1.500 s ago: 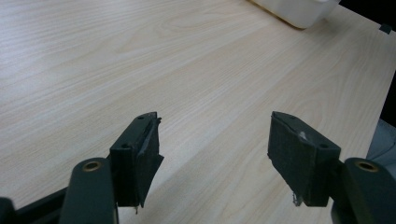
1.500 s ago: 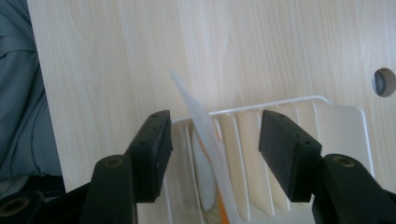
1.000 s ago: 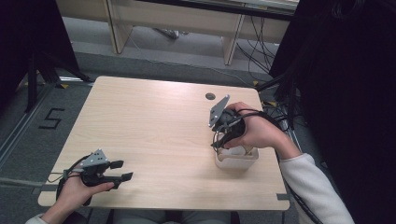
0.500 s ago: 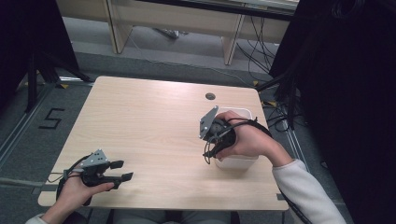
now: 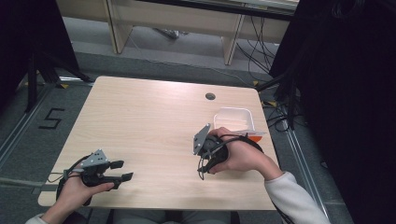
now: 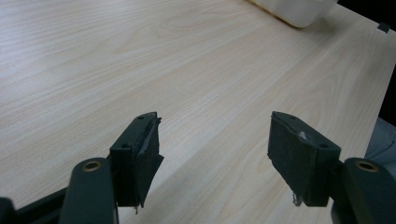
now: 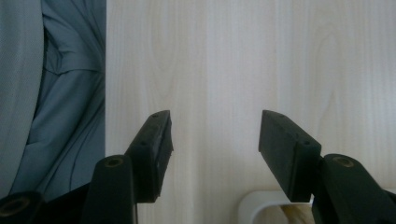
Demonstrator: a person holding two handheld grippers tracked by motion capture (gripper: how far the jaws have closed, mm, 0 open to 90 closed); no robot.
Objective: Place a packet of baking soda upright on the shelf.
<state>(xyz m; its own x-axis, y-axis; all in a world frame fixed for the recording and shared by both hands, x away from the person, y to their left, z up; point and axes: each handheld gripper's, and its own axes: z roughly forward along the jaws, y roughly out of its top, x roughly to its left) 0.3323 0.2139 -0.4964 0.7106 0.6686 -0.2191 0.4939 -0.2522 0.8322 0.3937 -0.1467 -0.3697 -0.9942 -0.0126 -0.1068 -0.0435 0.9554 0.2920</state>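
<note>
At the near left corner of the light wooden table [image 5: 154, 116], in the high view, the person's left hand [image 5: 77, 189] holds the left gripper [image 5: 122, 171] low over the tabletop, its jaws pointing toward the right side of the table; the left gripper view has the left gripper [image 6: 212, 154] with its two black jaws spread wide and bare wood between them, nothing held; far ahead of those jaws, at the top edge of that view, lies a corner of the white container [image 6: 294, 9], well apart from this gripper.

Further right in the high view, the right hand [image 5: 243, 156] grips the right gripper [image 5: 201, 171] over the near right part of the table, a grey three-cornered plate standing on its upper side and a black cable looping round the wrist; a pale sleeve [image 5: 294, 200] comes in from the bottom right; the right gripper view has the right gripper [image 7: 215, 140] with its jaws also parted and empty, looking straight down on the wood, with grey trousers [image 7: 51, 93] past the table edge at its left.

The white container [image 5: 233, 120] stands just beyond the right hand, near the right edge of the table, open and rectangular; a bit of orange shows at its near right corner; its rounded white rim [image 7: 261, 205] sits at the bottom of the right gripper view, just below the jaws; whether hand and container touch I cannot tell.

A small round hole [image 5: 210, 96] lies in the tabletop beyond the container.
</note>
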